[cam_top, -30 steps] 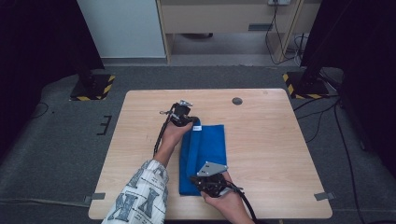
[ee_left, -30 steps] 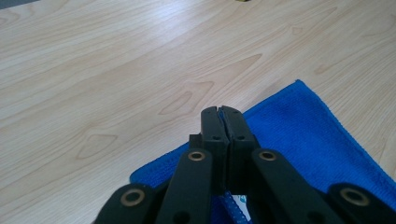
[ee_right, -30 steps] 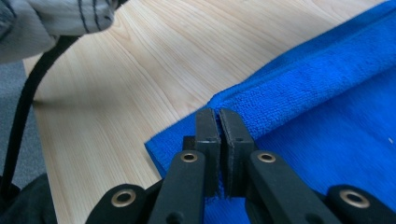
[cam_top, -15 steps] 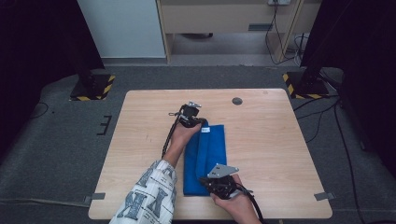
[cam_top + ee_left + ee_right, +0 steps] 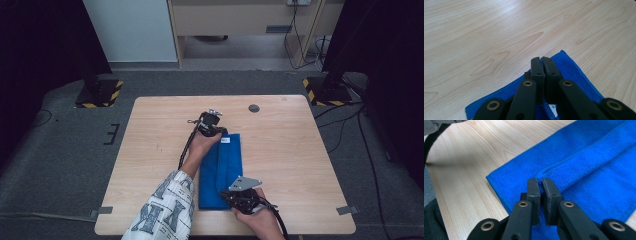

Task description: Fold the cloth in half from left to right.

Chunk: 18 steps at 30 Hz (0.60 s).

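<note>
Pale wood table (image 5: 150, 150) carries the blue towel (image 5: 231, 160) at its middle, so keep both the left gripper (image 5: 220, 132) and right gripper (image 5: 231, 194) clamped on the towel's lifted edge and carry it across evenly.

A light wooden table (image 5: 150, 165) with rounded corners stood on grey carpet (image 5: 60, 165) at the frame's centre. A small dark round grommet (image 5: 254, 108) sat near its far edge. Yellow-and-black striped stand bases (image 5: 100, 94) flanked it at upper left and right.
</note>
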Motion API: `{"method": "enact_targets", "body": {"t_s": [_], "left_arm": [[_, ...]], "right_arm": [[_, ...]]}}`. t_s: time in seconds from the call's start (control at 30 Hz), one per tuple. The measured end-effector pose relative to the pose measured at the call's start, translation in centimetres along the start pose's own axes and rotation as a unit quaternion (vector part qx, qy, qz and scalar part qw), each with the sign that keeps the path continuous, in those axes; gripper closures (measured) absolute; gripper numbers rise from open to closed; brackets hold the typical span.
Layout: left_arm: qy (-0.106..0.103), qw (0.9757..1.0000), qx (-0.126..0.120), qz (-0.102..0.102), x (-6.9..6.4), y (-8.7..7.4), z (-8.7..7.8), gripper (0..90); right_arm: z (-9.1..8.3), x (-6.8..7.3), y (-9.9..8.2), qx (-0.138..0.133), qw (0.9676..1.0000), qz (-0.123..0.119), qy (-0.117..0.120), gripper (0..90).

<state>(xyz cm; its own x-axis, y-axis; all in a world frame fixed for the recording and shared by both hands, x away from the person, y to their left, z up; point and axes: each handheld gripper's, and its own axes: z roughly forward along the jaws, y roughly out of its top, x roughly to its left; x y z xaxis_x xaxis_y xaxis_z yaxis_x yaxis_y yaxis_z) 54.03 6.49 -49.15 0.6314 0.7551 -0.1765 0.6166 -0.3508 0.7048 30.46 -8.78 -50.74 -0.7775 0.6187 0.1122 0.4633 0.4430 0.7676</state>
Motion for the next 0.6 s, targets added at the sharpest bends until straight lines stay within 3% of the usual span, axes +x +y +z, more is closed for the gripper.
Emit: {"method": "enact_targets", "body": {"t_s": [0.33,0.47,0.6], "left_arm": [[-0.007,1.0000,0.003,0.002,-0.7,0.3,0.5,87.9],[-0.018,0.9998,0.005,-0.004,-1.0,0.2,0.9,84.4],[-0.030,0.9995,0.003,-0.004,-1.4,0.2,1.1,81.0]], "right_arm": [[-0.8,-0.3,-0.4,0.003,1.0000,0.003,-0.002,84.8],[-0.9,-0.4,-0.5,0.008,0.9999,0.005,-0.005,78.3],[-1.2,-0.8,-0.7,0.013,0.9996,0.018,-0.019,65.9]]}}
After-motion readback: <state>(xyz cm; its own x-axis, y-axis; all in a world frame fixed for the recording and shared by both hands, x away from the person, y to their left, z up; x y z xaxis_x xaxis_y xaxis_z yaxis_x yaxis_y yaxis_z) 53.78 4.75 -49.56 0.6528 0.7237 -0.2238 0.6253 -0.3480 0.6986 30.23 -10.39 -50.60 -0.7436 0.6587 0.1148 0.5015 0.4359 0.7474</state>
